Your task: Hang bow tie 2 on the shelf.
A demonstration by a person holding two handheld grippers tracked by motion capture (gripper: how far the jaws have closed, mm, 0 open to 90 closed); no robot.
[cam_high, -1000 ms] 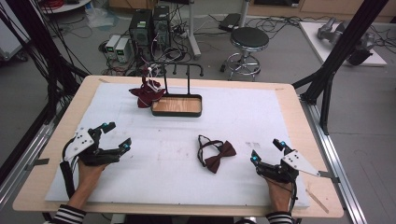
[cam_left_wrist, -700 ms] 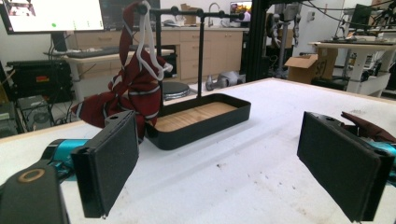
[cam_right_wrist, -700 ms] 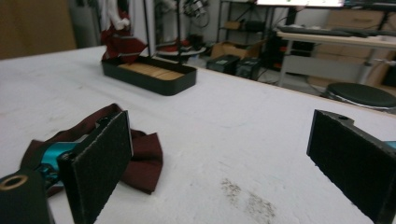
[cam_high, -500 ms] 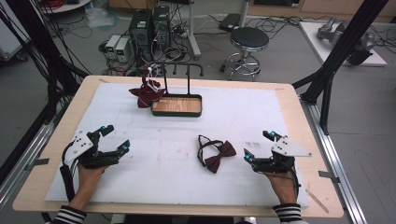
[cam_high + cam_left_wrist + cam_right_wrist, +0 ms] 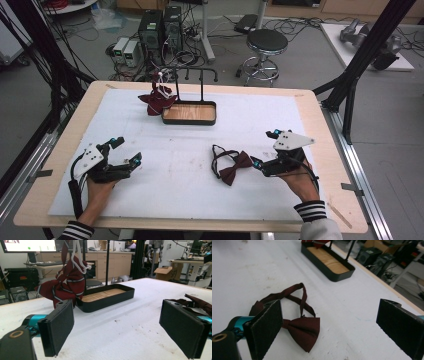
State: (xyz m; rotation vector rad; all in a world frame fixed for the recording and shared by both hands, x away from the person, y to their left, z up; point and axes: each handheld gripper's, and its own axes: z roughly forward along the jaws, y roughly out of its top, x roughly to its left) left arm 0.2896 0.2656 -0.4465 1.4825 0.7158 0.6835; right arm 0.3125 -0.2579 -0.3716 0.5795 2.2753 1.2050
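Right gripper [image 5: 263, 150] sits wide open just beside the dark red bow tie [image 5: 235, 167] on the white mat [image 5: 190, 165]; left gripper [image 5: 125, 151] is open too, well apart

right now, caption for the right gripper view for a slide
Open right gripper poised over a dark red bow tie on the white table.

A wooden table [image 5: 320, 107] carries a white mat [image 5: 175, 170], bearing a bow tie [image 5: 235, 166] and black tray [image 5: 190, 113].
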